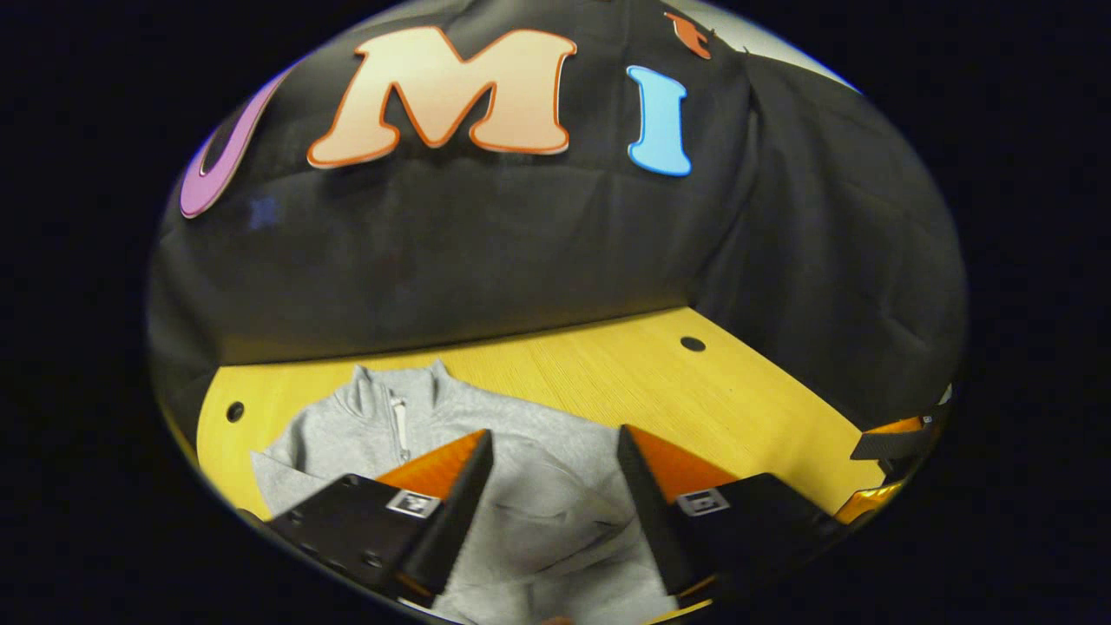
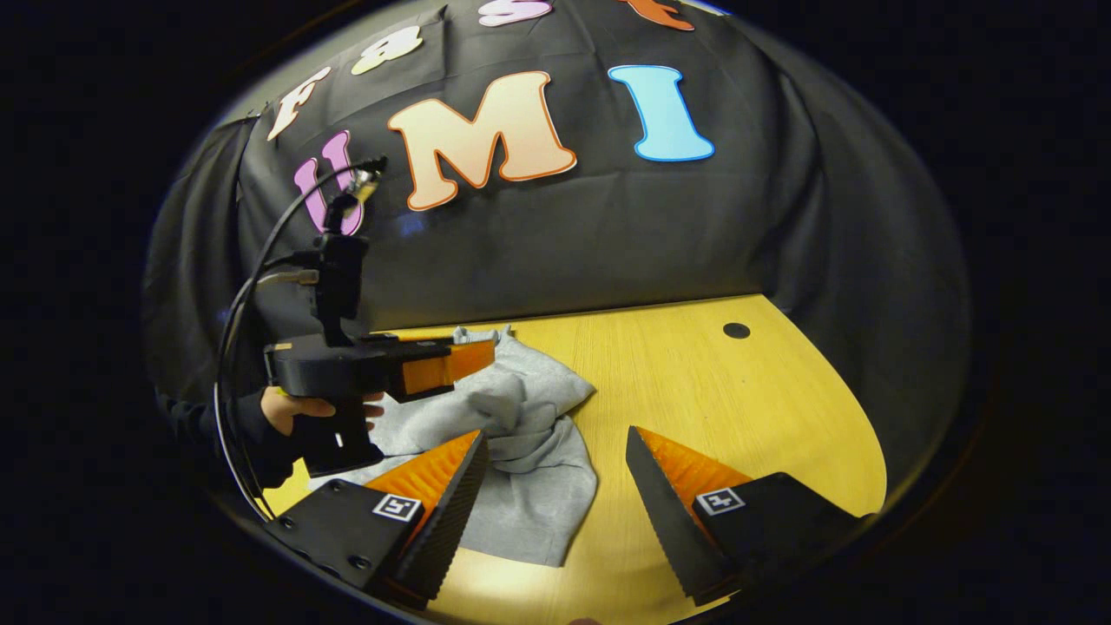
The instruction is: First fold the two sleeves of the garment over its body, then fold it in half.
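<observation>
Left gripper view: the left gripper [image 1: 555,451] is hovering with its jaws spread wide and gripping nothing, above a grey garment [image 1: 521,512] that is lying on the wooden table [image 1: 694,391] — its zip collar [image 1: 399,395] is pointing toward the black booth wall [image 1: 486,260]. Right gripper view: the right gripper [image 2: 555,447] is likewise standing open and empty, with the garment [image 2: 529,469] lying rumpled on the table's [image 2: 738,391] left part, partly beneath its left finger [image 2: 434,486]. Farther off at left, a hand [image 2: 299,408] is holding the other gripper [image 2: 469,360] over the cloth — a dark cable [image 2: 252,295] is looping up from it.
</observation>
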Demonstrator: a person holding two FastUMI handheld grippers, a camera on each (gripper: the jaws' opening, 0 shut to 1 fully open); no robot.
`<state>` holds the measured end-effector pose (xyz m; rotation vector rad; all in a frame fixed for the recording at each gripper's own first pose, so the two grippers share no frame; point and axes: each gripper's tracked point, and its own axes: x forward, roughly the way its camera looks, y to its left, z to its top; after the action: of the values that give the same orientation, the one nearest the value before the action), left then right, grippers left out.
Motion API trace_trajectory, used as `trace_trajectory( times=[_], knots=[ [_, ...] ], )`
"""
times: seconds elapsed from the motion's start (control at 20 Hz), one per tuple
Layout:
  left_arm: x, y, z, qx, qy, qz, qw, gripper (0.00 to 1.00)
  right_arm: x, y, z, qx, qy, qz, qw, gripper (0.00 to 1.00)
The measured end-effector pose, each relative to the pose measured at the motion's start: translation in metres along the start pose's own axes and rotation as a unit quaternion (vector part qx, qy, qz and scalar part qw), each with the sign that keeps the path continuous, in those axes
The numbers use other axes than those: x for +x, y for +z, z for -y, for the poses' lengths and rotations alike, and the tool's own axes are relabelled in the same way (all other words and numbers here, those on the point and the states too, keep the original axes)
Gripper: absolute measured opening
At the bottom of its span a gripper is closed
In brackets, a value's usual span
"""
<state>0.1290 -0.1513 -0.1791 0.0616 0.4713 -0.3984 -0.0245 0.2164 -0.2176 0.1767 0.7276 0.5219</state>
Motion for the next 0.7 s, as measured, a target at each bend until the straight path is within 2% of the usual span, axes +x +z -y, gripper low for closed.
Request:
trace_trajectory(
  times=[0.05,0.2,0.4,0.7],
  knots=[
    [-0.005,0.003,-0.007,0.005,0.01,0.01,1.0,0.96,0.003,-0.001,-0.002,-0.001,0.001,-0.001,1.0,0.99],
    [-0.032,0.004,-0.031,-0.006,0.032,0.022,0.999,0.96,0.008,-0.004,-0.007,-0.003,0.0,0.001,1.0,0.99],
    [-0.074,0.004,-0.077,-0.014,0.079,0.048,0.996,0.96,0.014,-0.006,-0.008,-0.008,-0.011,0.009,1.0,0.99],
    [-0.134,-0.04,-0.128,-0.009,0.128,0.026,0.991,0.97,0.021,-0.027,-0.013,-0.005,-0.017,-0.007,1.0,0.99]
  ],
)
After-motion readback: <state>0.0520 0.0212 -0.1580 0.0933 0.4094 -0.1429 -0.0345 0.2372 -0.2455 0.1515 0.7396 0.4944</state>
